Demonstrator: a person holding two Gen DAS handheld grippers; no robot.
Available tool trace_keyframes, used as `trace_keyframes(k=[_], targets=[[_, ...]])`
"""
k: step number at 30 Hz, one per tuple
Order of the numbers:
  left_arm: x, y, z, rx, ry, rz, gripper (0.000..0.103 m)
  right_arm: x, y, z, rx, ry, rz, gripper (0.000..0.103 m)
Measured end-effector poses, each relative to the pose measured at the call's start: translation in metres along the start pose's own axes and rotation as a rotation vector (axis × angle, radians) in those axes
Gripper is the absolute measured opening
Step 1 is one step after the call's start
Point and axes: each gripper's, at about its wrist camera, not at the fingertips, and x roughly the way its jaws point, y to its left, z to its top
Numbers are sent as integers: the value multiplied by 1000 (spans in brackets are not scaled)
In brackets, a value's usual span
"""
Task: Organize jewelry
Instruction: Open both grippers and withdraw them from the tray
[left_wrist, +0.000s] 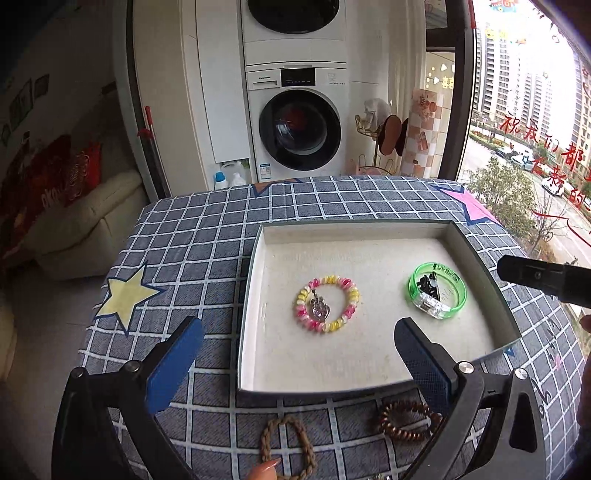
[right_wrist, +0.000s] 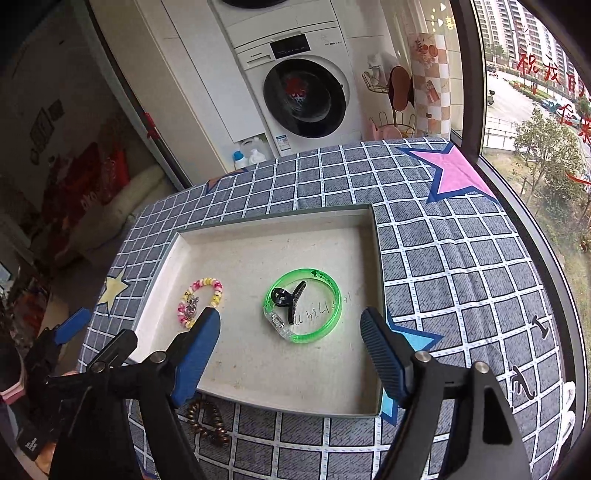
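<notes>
- I have the tray (left_wrist: 258, 280) in the middle of the checked cloth (left_wrist: 192, 236); low walls all round, bare floor nr its front edge
- L gripper (left_wrist: 295, 354) wide, nothing btwn jaws; R gripper (right_wrist: 290, 347) also spread, empty
- pink-yellow bracelet (left_wrist: 327, 305) flat, left part of tray; green bangle (right_wrist: 303, 306) flat, right, black clip (right_wrist: 286, 301) inside, long axis diagonal
- brown coil tie (left_wrist: 406, 419) and beaded loop (left_wrist: 291, 443) on cloth, outside front wall

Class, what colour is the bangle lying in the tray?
Clear bright green bangle, seen best in the right wrist view.
</notes>
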Motion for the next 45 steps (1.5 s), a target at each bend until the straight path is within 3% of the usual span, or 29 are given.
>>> trace_keyframes(k=[3,4,5,6,11,15,25,35,45], targets=[[-20,10,-15,-22,-5,-2,103,-19,-3,-11,11,-18,13,84],[-26,12,-21,-26,-7,-1,103,-24,-4,-15,16,-22,21,94],[-32,13,-26,-27,-6,5,103,-29,-5,-19,19,-26,29,95],[-37,15,-32,-28,-4,18,103,-34,-6,-24,19,-27,32,103],[-59,23,-62,-37,7,61,103,-58,-7,-45,-2,-50,11,103],[-75,26,-84,-38,9,82,103,-70,-11,-64,18,-18,55,103],[-85,16,-142,-59,115,-7,103,-93,-5,-121,-21,26,6,103],[-77,-8,-160,-79,162,-5,103,-82,9,-172,-120,132,-51,103],[-60,-8,-168,-110,218,32,103,-73,5,-190,-110,186,-101,103]])
